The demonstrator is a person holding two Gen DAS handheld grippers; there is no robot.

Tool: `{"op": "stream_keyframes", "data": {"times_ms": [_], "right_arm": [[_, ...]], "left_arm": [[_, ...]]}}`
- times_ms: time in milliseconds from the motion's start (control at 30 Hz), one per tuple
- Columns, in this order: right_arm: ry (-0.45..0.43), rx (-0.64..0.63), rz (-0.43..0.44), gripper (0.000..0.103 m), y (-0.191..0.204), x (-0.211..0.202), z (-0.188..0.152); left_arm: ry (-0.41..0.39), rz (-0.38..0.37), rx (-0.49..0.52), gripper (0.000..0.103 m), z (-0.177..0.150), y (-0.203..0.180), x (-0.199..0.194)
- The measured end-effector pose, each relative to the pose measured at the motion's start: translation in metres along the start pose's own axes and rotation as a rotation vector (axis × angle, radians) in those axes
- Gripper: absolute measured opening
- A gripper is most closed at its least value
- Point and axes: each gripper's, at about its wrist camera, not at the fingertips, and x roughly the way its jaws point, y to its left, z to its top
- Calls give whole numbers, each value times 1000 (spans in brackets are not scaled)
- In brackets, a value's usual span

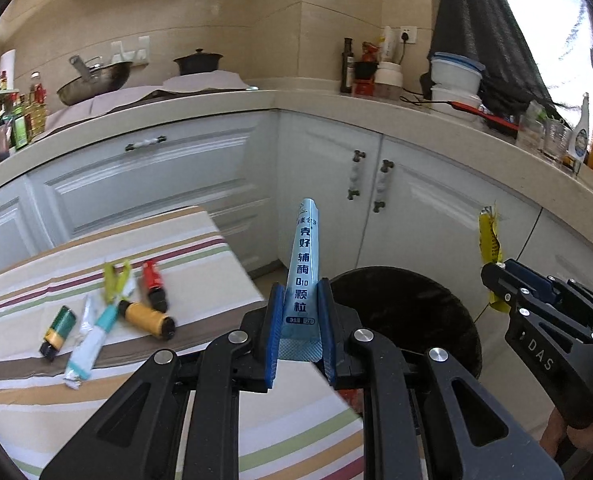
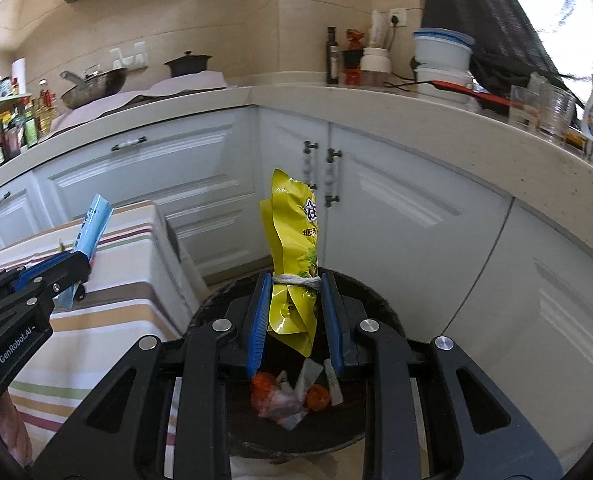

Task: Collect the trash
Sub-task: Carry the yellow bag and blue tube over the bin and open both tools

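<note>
Left gripper [image 1: 299, 322] clamps a light-blue foil sachet [image 1: 303, 276]; right gripper [image 2: 294, 308] clamps a yellow string-tied wrapper [image 2: 292, 248]. Risk: the sachet, at nine o'clock of the black round bin [image 2: 360, 292], released now, lands on the striped tablecloth [image 1: 184, 248].

We see an L-shaped counter [image 1: 224, 110] wrapping the corner over pale cabinets [image 1: 156, 176], beige tiled walls [image 1: 216, 12] behind, and a bright window [image 1: 536, 20] at its right end pouring daylight in.
</note>
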Motion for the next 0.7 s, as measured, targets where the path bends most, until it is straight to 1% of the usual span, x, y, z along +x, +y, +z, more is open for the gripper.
{"op": "stream_keyframes", "data": {"times_ms": [200,433,700], "right_arm": [[2,12,-19,25,-16,8,-2],[18,28,-31,25,-30,21,-7],[44,43,-36,25,-39,39,-10]], "left_arm": [[-2,-6,38,19,3,-20,14],[11,-13,60,19,2,-35,29],[64,-15,81,19,-4,-48,55]]}}
